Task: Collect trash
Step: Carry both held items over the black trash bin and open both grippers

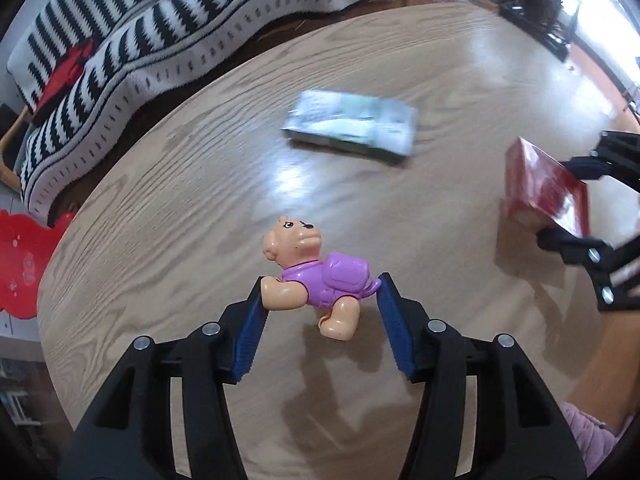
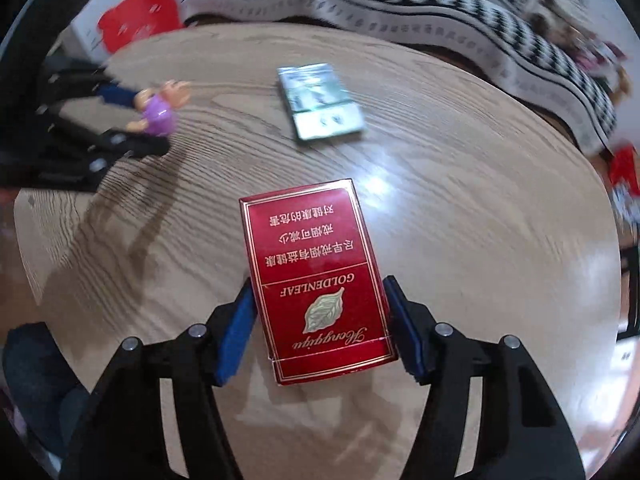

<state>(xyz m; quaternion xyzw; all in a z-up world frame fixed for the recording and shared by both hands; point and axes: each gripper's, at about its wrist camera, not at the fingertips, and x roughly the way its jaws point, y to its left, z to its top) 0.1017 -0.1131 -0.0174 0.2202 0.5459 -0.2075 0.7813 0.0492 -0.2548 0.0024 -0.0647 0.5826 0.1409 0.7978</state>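
My left gripper is shut on a small toy bear in a purple top and holds it above the round wooden table. My right gripper is shut on a red cigarette pack, held above the table. The red pack and right gripper also show at the right of the left wrist view. The toy and left gripper show at the left of the right wrist view. A green-and-white cigarette pack lies flat near the table's middle.
A black-and-white striped blanket lies on a sofa behind the table. Red items sit beyond the table's edge. Dark furniture stands far right.
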